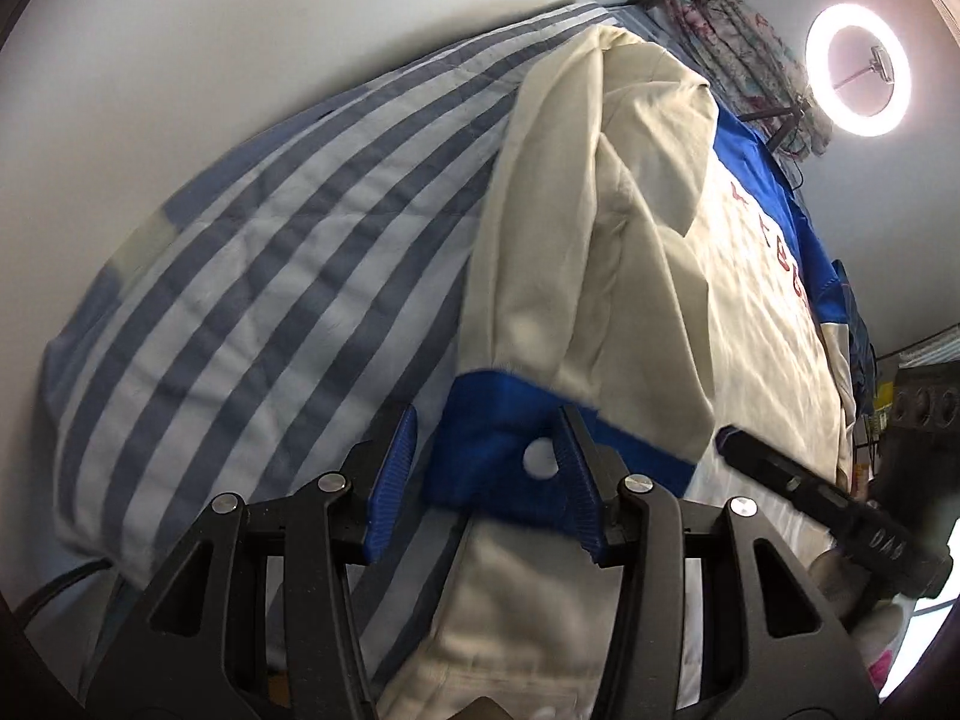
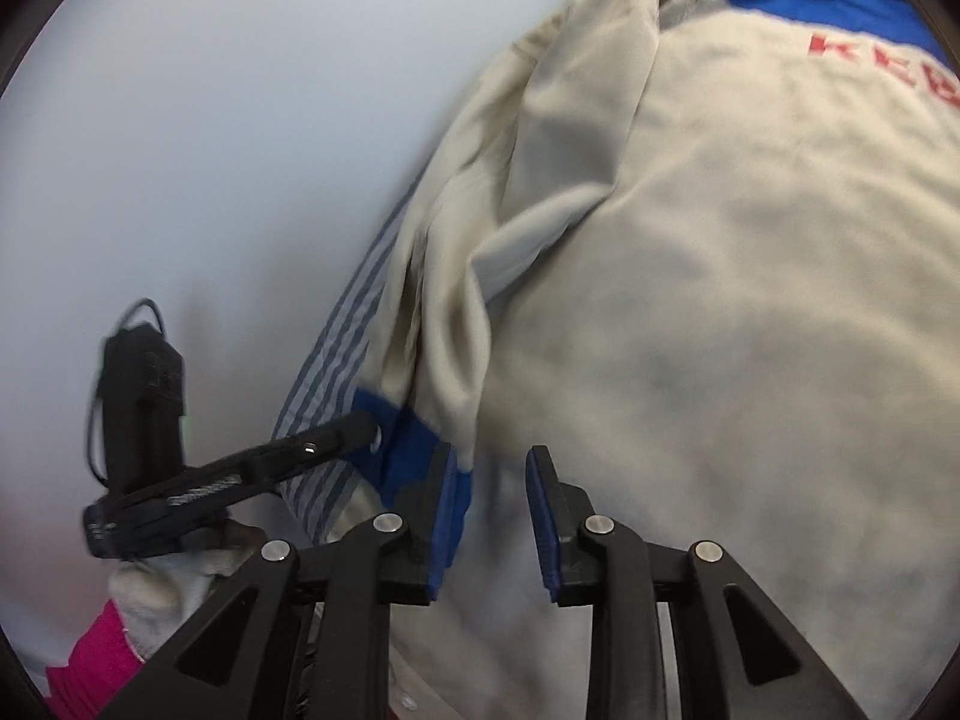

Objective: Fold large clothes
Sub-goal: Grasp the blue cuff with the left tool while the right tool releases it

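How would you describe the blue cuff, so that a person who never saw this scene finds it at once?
Start from the striped bedsheet; a cream jacket lies on it. Follow its folded sleeve down to the end near the left claw. The blue cuff is there, the only blue band bearing a white snap button.

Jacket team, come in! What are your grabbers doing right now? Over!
Left gripper open around the jacket's blue cuff. Right gripper open, empty, over the cream jacket. Sleeve folded across on the striped bedding. Nothing blocking.
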